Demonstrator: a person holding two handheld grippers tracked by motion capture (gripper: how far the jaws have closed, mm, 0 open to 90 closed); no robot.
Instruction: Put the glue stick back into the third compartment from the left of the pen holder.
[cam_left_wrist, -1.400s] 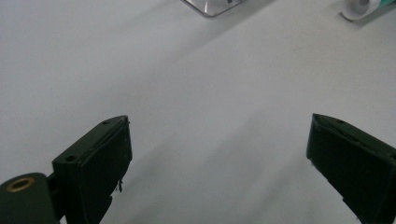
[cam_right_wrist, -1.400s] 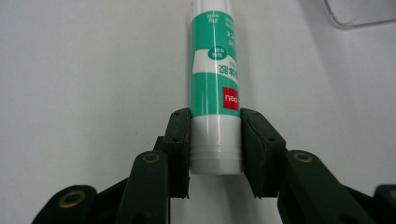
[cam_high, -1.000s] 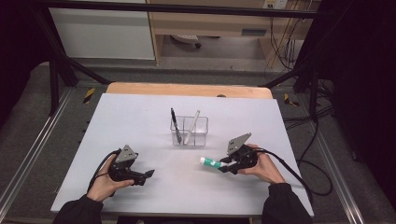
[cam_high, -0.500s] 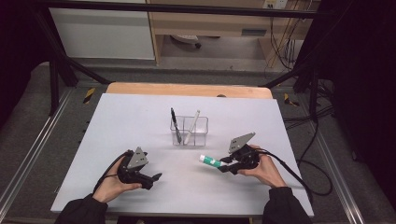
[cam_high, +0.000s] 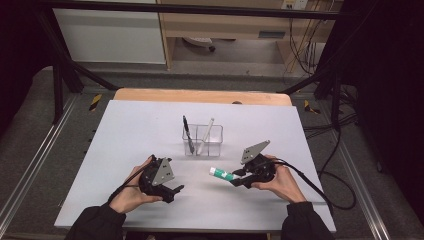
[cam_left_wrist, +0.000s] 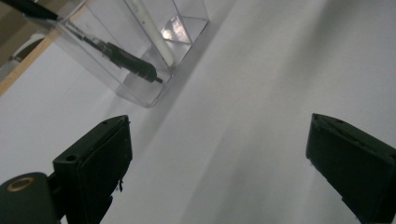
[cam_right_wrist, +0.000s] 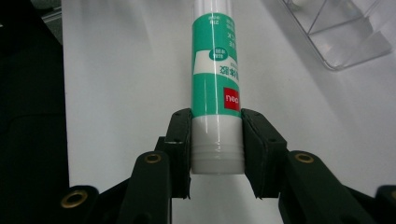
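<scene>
Right gripper clamped on a green-and-white glue stick, both pads squeezing its white end in the right gripper view, green label running straight away from the jaws. Held low over the white table, near the front edge, tube lying almost level and pointing left toward the table's middle. Right hand wrapped around the gripper body from behind, forearm coming in from the bottom right, grey three-cornered plate tilted up on top, cable looping off to the right.

Left gripper wide open, nothing between the black pads, just bare table in the gap. Left hand cupping it from below and behind, jaws pointing right and a touch forward, low over the table, well apart from the glue stick.

Clear pen holder standing behind and between the two grippers, a black pen leaning in its left compartment, a white pen slanting in the one beside it. Same holder up in the left gripper view's top corner, near the jaws but not touching
</scene>
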